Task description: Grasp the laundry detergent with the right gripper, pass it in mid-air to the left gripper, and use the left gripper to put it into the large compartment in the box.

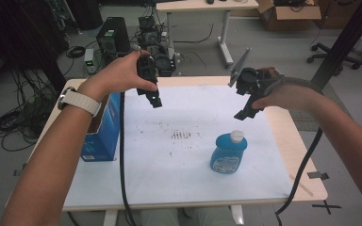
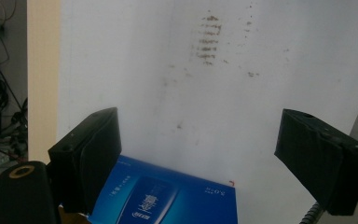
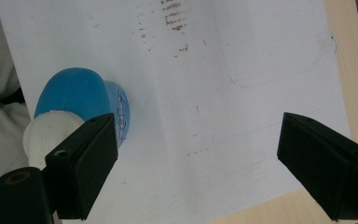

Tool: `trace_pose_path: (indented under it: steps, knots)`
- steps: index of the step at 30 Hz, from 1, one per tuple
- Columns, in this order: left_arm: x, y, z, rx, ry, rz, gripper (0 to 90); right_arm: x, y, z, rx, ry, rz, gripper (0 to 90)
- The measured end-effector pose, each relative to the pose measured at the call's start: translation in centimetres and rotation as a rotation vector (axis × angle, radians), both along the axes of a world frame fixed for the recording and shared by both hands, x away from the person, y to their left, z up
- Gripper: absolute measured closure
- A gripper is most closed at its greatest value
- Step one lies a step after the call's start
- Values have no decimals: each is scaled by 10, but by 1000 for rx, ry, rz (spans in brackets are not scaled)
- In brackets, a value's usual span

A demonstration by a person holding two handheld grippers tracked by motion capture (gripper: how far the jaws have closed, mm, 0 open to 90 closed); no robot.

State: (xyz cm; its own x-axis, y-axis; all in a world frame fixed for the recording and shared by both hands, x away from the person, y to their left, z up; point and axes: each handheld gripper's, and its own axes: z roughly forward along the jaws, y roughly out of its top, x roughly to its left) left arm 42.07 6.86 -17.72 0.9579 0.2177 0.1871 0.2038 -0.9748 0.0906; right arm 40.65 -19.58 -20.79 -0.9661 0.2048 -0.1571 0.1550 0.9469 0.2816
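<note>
My right tongs (image 1: 245,110) and left tongs (image 1: 154,100) hang open above the bench (image 1: 273,132); below the right, the smooth, likely slippery blue bottle (image 1: 228,154) looks best gripped around its waist.

The blue box (image 2: 168,198) runs off the bottom edge in the left gripper view; a jaw covers part of the bottle's white cap (image 3: 46,135).

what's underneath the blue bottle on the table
The blue bottle stands upright on the white sheet that covers most of the table. The sheet shows brown smudges nearby. The patch directly under the bottle's base is covered, so it cannot be seen.
</note>
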Motion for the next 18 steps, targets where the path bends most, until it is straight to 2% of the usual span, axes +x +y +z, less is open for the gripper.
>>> trace_pose_path:
  steps: [18]
  knots:
    - [-5, -5, 1, 4, 2, -6, 143, -12, -11, 11, 34, -24, -13, 119]
